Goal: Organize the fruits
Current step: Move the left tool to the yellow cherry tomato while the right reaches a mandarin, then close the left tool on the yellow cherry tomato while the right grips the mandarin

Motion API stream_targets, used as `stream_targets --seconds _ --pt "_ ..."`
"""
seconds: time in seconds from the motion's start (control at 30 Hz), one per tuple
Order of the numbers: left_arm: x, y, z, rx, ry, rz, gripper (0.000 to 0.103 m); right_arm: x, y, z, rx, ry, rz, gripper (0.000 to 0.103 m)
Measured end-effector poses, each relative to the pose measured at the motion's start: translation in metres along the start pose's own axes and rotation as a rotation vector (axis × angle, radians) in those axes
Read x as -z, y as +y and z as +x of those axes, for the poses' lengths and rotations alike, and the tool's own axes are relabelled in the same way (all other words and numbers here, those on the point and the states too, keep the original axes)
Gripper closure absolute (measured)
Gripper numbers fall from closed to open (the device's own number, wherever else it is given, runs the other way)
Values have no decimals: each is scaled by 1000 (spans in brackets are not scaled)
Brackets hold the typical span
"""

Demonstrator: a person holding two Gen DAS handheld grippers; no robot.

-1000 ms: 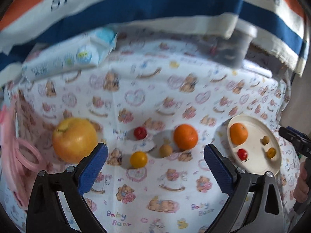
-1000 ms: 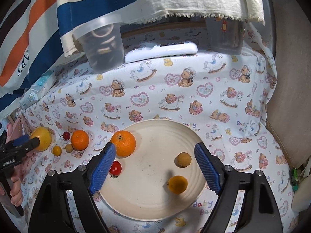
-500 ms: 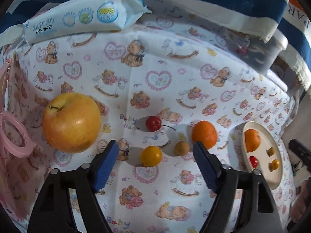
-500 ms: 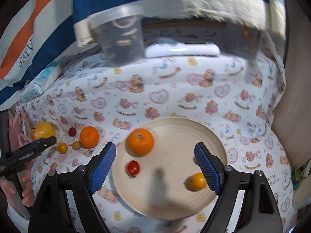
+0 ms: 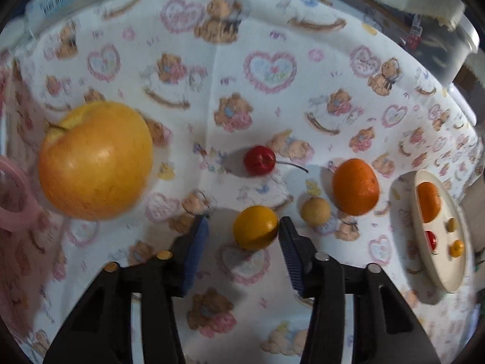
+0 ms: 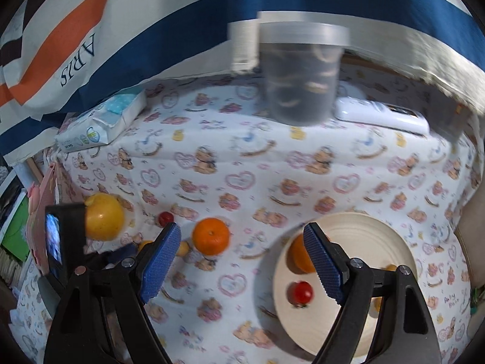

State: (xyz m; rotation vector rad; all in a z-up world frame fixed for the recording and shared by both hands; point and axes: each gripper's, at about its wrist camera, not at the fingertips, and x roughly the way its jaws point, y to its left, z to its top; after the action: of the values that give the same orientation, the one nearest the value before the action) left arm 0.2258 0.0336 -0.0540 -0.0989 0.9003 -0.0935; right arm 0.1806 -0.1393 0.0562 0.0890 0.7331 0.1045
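The left gripper [image 5: 244,230] had just been narrowing around the small yellow fruit [image 5: 255,227] at lower centre of the left wrist view; the right pad touched it, the left pad stood clear, so nothing was gripped yet; presumably it straddled the fruit to lift it toward the plate [image 5: 445,276] at right edge, where other fruit lay. The right gripper [image 6: 242,261] hung wide and empty above the cloth [image 6: 272,176], between the loose orange [image 6: 211,236] and the plate, likely waiting its turn.
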Motion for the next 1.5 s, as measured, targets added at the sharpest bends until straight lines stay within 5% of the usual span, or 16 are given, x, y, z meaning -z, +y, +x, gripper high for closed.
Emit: stream_targets --seconds 0.07,0.27,0.57,1.0,1.5 --pt "3 -6 2 -41 -17 43 61 -1 4 7 -6 2 12 19" --pt "1 -1 4 -8 -24 8 76 -3 12 31 -26 1 45 19" --pt "-1 -3 9 -12 -24 7 76 19 9 73 -90 63 45 19" --pt "-1 7 6 -23 -22 6 76 31 16 108 -141 174 22 49" --pt "-1 2 4 -39 -28 19 76 37 43 102 -84 127 -72 57"
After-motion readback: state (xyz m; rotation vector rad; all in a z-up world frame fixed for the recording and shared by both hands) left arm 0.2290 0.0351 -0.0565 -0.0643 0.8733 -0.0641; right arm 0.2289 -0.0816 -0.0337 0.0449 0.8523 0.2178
